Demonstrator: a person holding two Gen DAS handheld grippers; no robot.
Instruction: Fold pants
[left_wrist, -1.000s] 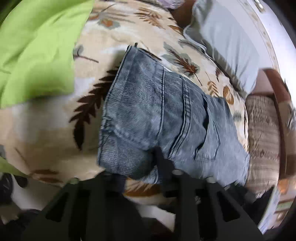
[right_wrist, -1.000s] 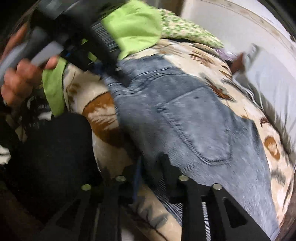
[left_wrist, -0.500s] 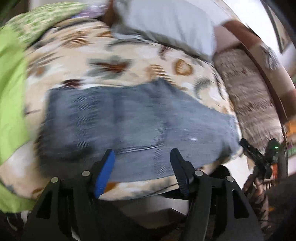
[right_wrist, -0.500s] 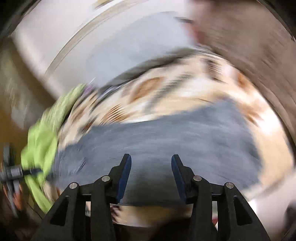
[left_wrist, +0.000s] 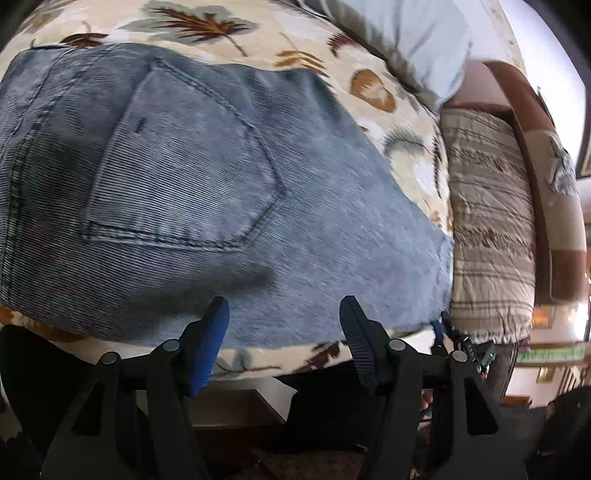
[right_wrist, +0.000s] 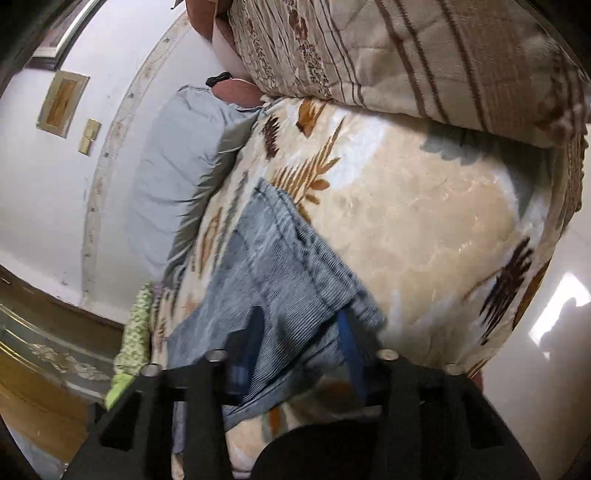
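Pants (left_wrist: 221, 192) lie folded on bed (left_wrist: 373, 92) just ahead of left fingers (left_wrist: 218, 321), apart and empty; right fingers (right_wrist: 347, 332) apart, straddling pants' corner: clamp squarely before folding.

I see faded blue ribbed denim pants (left_wrist: 207, 192) on a cream plush blanket (left_wrist: 373, 88) printed with brown and grey leaves. At right, a beige quilt (left_wrist: 491, 221) carries brown stripes; upper right, a pale grey pillow (left_wrist: 417, 44).
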